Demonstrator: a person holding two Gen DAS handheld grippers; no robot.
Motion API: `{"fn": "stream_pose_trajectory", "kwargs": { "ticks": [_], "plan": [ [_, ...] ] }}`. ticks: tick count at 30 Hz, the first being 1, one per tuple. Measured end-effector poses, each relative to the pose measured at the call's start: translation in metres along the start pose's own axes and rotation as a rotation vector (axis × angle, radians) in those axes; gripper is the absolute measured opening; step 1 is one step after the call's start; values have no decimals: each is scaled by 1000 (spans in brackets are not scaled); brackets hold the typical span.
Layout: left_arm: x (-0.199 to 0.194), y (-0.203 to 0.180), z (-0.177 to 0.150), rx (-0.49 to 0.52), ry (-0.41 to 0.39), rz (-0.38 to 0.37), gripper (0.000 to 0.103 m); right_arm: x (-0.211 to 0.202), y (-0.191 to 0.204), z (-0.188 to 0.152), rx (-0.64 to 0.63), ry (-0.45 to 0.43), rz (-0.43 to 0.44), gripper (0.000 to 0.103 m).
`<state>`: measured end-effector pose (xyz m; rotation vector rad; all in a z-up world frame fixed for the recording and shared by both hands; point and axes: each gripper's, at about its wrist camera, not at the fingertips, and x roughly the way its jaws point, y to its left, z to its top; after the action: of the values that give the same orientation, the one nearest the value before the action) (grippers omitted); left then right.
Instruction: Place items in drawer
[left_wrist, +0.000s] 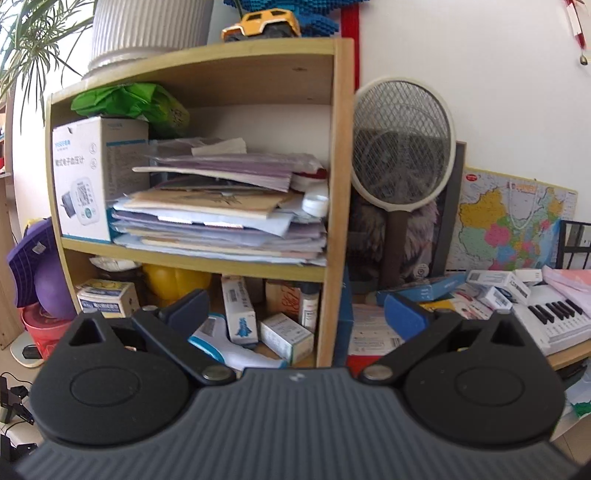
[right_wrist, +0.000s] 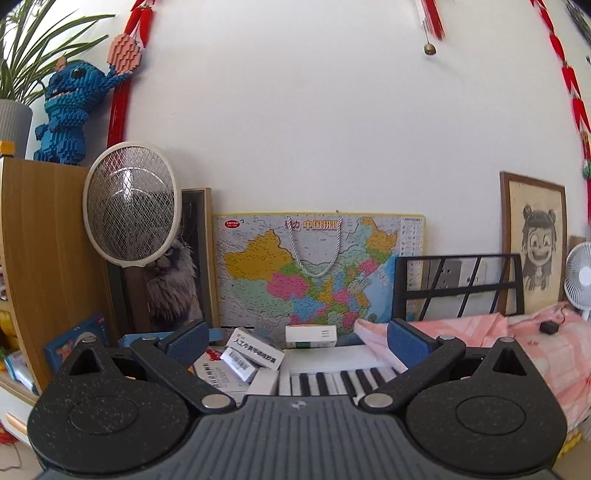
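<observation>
A: Left claw (left_wrist: 295, 314)?
B: Jaws spread wide, nothing between them — facing a wooden shelf unit (left_wrist: 340, 147). Upper shelf: paper stack (left_wrist: 221, 210), blood-pressure monitor box (left_wrist: 88, 177). Lower shelf: small medicine cartons (left_wrist: 284, 336) and a white-and-blue thermometer (left_wrist: 229, 350) lying on its side, long axis slanting down to the right.

A: Right claw (right_wrist: 297, 341)?
B: Jaws apart, empty — above the bench, over a heap of medicine boxes (right_wrist: 255, 354). The top box lies flat, long axis running left to right and tilted slightly down at the right. Another white box (right_wrist: 311, 335) stands behind on its long edge, label outward, beside a keyboard (right_wrist: 332, 382).

A: Drawer?
B: None in either view.

A: Backdrop?
B: Map puzzle (right_wrist: 317, 273), electric swatter (right_wrist: 131, 205) against the wall.
</observation>
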<state>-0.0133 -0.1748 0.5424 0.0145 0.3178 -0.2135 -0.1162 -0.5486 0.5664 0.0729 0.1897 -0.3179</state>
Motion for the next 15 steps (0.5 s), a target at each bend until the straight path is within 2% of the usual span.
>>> {"fn": "stream_pose_trajectory", "kwargs": {
  "ticks": [3, 6, 9, 13, 15],
  "plan": [
    [10, -16, -27, 11, 30, -30, 102, -5, 8, -14, 77, 33, 30, 103],
    [21, -30, -57, 42, 51, -49, 102, -10, 19, -35, 88, 86, 23, 103],
    [32, -41, -77, 58, 73, -76, 102, -12, 34, -52, 36, 148, 27, 103],
    [46, -48, -95, 47, 89, -83, 102, -19, 52, -65, -62, 102, 1, 103],
    [56, -52, -104, 39, 107, -69, 102, -11, 58, -67, -69, 134, -23, 103]
  ]
}}
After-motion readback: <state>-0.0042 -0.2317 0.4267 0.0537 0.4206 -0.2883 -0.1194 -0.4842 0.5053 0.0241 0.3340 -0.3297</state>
